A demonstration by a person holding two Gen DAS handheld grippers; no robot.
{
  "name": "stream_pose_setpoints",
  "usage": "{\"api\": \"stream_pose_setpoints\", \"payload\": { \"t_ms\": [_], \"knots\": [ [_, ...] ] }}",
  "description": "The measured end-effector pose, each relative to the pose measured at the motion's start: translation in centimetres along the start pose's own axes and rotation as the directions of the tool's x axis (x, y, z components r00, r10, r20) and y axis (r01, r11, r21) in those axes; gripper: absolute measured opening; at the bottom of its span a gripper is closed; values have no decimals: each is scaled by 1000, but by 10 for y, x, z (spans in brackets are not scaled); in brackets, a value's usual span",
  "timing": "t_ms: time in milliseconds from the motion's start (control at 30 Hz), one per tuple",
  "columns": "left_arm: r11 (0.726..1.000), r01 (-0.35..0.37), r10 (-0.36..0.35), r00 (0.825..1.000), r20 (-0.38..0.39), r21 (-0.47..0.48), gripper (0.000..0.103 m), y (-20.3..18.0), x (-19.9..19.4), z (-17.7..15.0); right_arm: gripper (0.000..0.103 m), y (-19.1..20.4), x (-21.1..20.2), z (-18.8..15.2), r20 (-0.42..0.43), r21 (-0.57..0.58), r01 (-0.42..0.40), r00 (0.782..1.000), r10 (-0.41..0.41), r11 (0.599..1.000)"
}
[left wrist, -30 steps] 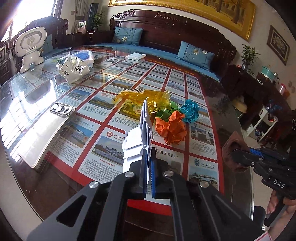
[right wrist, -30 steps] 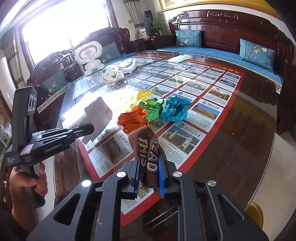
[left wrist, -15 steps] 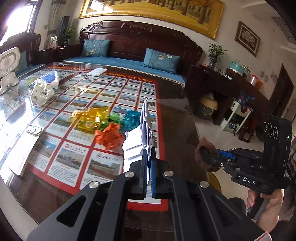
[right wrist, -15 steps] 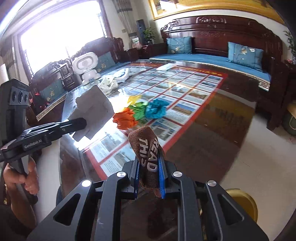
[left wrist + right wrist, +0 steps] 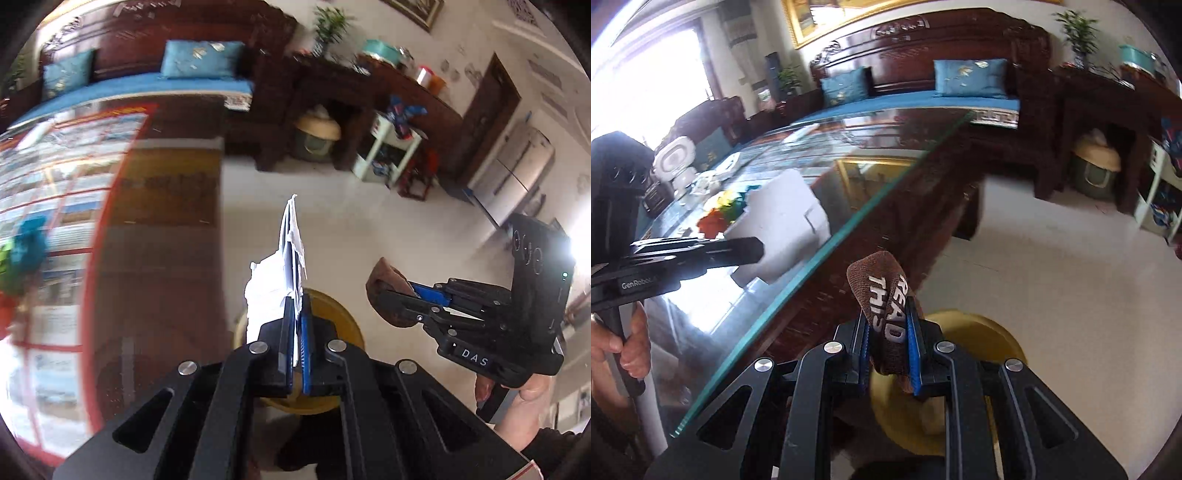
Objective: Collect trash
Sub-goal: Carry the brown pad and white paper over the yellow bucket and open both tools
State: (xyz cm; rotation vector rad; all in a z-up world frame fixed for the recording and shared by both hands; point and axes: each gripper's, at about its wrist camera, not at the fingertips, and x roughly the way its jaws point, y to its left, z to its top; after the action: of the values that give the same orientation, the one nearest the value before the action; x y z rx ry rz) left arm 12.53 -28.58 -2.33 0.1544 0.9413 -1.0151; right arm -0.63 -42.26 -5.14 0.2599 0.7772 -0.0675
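Beside glass table (image 5: 827, 251), brown cloth (image 5: 886, 306) reads "READ THIS".

A bin (image 5: 979, 343) stands on the floor (image 5: 1052, 277) just beside the table (image 5: 827, 236) — crumpled papers (image 5: 718, 218) lie on the table.

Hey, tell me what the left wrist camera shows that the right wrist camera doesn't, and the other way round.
Only the left wrist view shows a tall white appliance by a dark door, and the white paper edge-on, clamped in the left gripper. Only the right wrist view shows the bright window, a white robot toy on the glass table, and the brown cloth's lettering. Both show the yellow bin on the floor, the blue-cushioned sofa, the colourful crumpled trash on the table, and the right gripper shut on the cloth.
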Motion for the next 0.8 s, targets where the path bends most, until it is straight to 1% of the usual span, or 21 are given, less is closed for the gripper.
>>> {"api": "stream_pose_setpoints", "payload": {
  "t_ms": [67, 133, 233, 333, 367, 400, 433, 467, 500, 533, 600, 633, 700, 767, 800],
  "knots": [
    [1000, 24, -23, 998, -61, 20, 3, -17, 32, 5, 17, -18, -1, -7, -10, 23, 15, 1000, -15, 1000],
    [999, 41, -36, 991, -125, 35, 3, -30, 60, 8, 17, -34, -1, -14, -22, 42, 33, 999, -32, 999],
    [998, 64, -56, 976, -211, 30, 4, -43, 99, 7, 17, -53, 4, -21, -50, 56, 48, 998, -45, 997],
    [997, 74, -72, 960, -272, 0, 5, -47, 129, 4, 17, -68, 9, -27, -74, 67, 51, 996, -46, 996],
    [997, 71, -73, 956, -286, -17, 8, -47, 137, 4, 17, -71, 11, -28, -78, 71, 51, 996, -45, 996],
    [997, 74, -76, 951, -300, -20, 16, -48, 143, 0, 17, -76, 13, -31, -83, 75, 52, 996, -46, 996],
    [997, 71, -72, 948, -309, -15, 28, -49, 148, -1, 17, -78, 14, -32, -87, 79, 53, 995, -46, 995],
    [998, 59, -59, 949, -309, -9, 33, -49, 150, -2, 17, -81, 16, -34, -94, 81, 51, 995, -43, 995],
    [999, 51, -50, 950, -308, -5, 43, -50, 153, -3, 17, -84, 18, -35, -100, 82, 48, 994, -40, 995],
    [999, 48, -47, 951, -305, -7, 48, -50, 154, -3, 17, -86, 19, -38, -107, 82, 45, 994, -36, 996],
    [999, 29, -32, 957, -287, -14, 52, -48, 153, -3, 17, -87, 25, -39, -128, 78, 39, 991, -29, 996],
    [1000, 18, -21, 962, -274, -15, 56, -44, 147, -1, 17, -86, 29, -40, -139, 72, 38, 990, -27, 997],
    [1000, -7, 1, 972, -234, -23, 61, -41, 137, 0, 17, -83, 33, -42, -158, 61, 32, 987, -22, 998],
    [999, -26, 21, 980, -196, -24, 63, -36, 123, 2, 17, -80, 37, -43, -174, 48, 22, 985, -13, 999],
    [999, -42, 38, 984, -175, -21, 66, -34, 115, 2, 21, -77, 38, -43, -178, 41, 16, 984, -9, 999]
  ]
}}
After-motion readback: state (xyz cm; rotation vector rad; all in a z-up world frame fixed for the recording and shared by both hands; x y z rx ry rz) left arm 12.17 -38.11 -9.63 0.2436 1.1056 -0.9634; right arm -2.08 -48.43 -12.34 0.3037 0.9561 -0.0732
